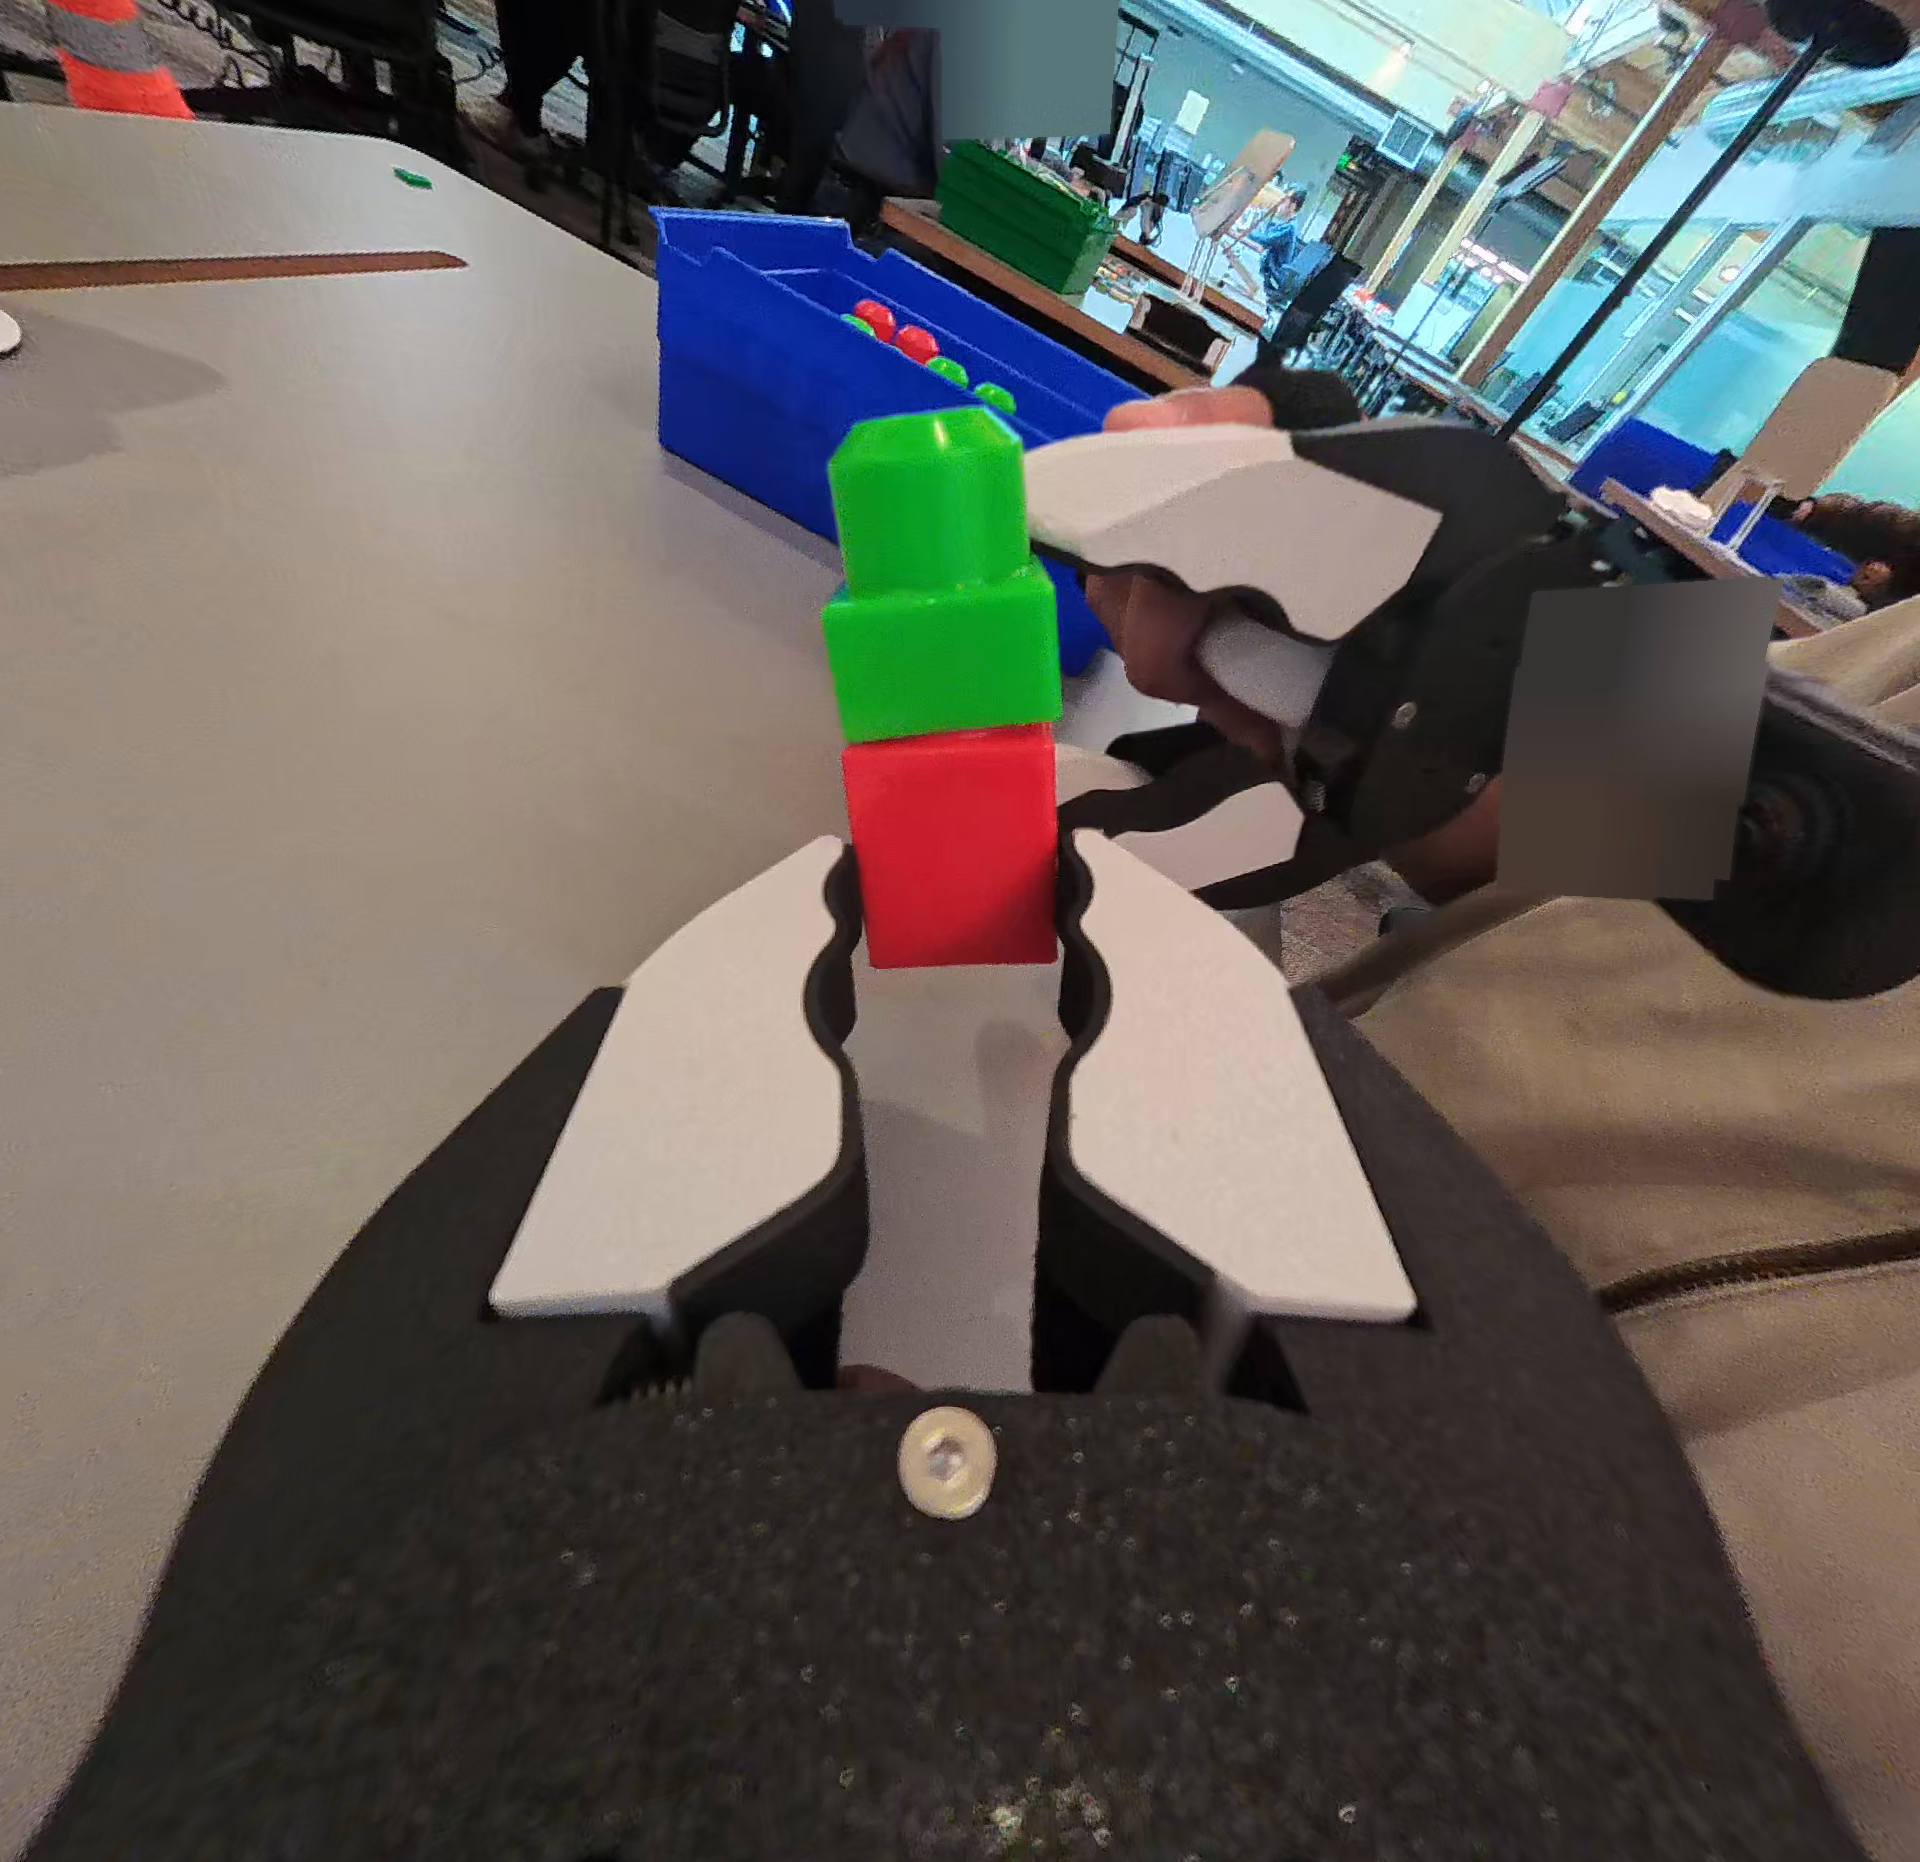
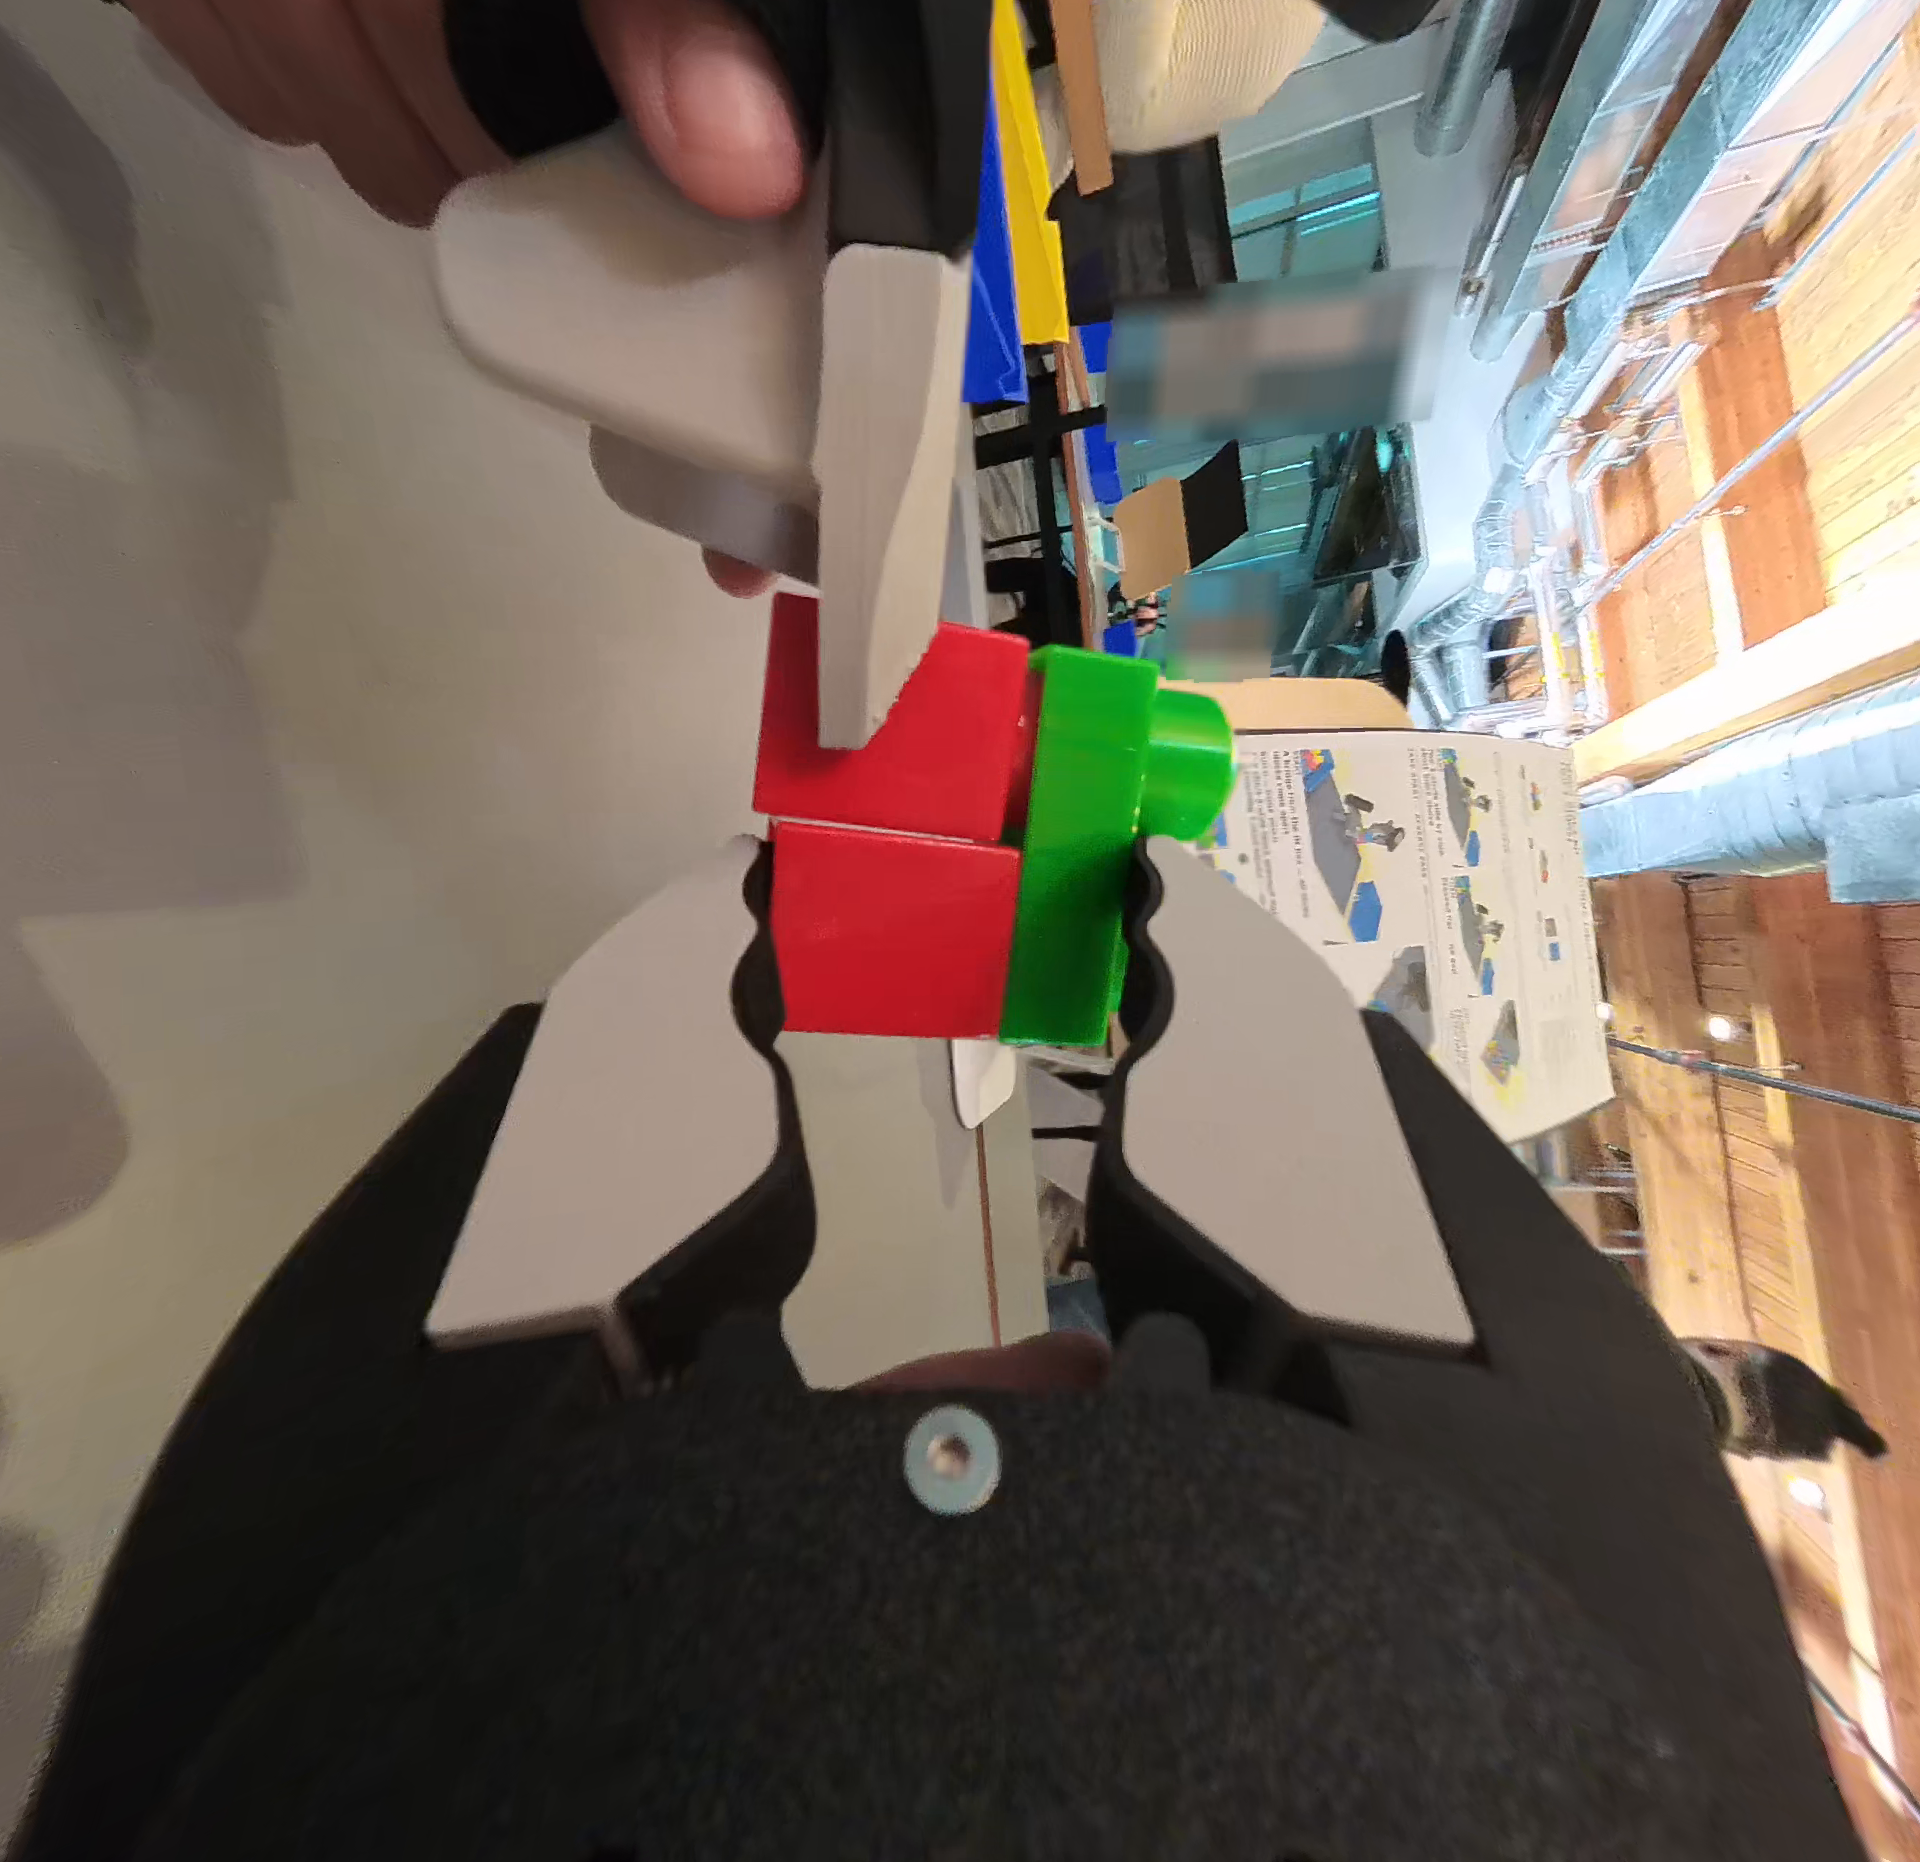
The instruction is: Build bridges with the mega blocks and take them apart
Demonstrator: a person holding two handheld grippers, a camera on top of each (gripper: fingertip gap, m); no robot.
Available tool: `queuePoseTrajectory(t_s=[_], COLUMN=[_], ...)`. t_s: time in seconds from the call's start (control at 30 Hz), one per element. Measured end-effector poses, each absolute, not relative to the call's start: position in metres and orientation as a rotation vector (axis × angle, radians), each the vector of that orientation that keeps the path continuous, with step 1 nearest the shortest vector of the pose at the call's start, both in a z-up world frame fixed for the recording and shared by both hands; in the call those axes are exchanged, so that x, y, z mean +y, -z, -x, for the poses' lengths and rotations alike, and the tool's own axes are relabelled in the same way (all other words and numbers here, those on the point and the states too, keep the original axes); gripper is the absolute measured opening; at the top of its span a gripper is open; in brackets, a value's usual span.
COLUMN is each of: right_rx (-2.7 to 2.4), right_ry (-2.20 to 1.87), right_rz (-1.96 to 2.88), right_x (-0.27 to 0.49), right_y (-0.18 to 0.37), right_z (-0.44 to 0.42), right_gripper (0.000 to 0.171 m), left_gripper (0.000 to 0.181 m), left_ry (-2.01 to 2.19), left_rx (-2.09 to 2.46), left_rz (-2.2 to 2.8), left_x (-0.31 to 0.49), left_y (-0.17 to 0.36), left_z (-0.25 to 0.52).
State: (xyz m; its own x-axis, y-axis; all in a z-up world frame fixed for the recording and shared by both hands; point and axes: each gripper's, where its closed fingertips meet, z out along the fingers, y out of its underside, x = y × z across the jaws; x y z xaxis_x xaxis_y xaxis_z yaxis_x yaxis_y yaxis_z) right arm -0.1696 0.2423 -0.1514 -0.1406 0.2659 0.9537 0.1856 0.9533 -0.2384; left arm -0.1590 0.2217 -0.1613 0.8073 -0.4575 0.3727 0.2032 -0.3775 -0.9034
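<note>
Two pairs of tongs share one small bridge held up off the desk. Your left tongs are clamped on a red block; your right tongs close across the other red block and the green block capping both.

Judging by the look, these are hollow hard plastic: light, stiff and smooth, so they can slip. Grip the flat side walls with the wavy pads, not the round stud on top. Expect the press-fit joints to let go with a jerk.

Beyond your left tongs, to their right, a blue bin sits on the desk, holding more red and green blocks.
</note>
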Motion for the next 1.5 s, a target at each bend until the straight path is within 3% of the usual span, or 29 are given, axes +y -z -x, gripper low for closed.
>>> queuePoseTrajectory(t_s=[0.57, 0.93, 1.07, 1.5], right_rx=[-1.633, -1.728, -1.770, -1.711], right_ry=[-0.003, -0.104, -0.080, -0.021], right_rz=[0.273, 0.353, 0.377, 0.433], right_x=[0.243, 0.234, 0.238, 0.244], right_y=[0.144, 0.141, 0.145, 0.134], right_z=[0.172, 0.176, 0.185, 0.189], right_gripper=[0.064, 0.111, 0.118, 0.094], left_gripper=[0.035, 0.035, 0.035, 0.035], left_ry=[0.814, 0.758, 0.757, 0.790], left_rx=[0.104, 0.075, 0.101, 0.085], left_rz=[1.745, 1.734, 1.740, 1.708], left_x=[0.226, 0.228, 0.228, 0.228], left_y=[0.150, 0.147, 0.145, 0.144], left_z=[0.162, 0.171, 0.161, 0.156])
